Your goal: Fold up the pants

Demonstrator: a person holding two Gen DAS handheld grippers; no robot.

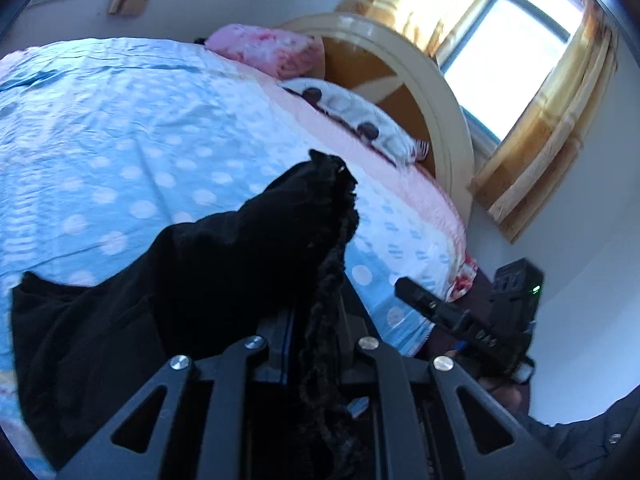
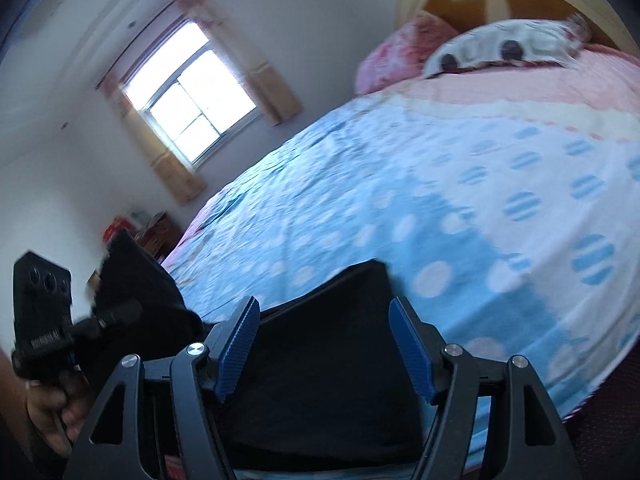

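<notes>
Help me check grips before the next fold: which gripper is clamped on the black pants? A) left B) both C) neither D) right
A: the left gripper is shut on the bunched pants, while the right gripper stands open, blue pads apart.

Black pants point(image 1: 224, 264) hide the left tool's fingertips

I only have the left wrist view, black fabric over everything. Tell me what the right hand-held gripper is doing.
Observer: The right hand-held gripper is open, its blue pads apart, nothing pinched.
Operator: Say what's under it.
Observer: A flat section of the black pants lying at the near edge of the polka-dot bedsheet.
Operator: Report my left one.
Observer: The left hand-held gripper is shut on a lifted bunch of those pants.
</notes>
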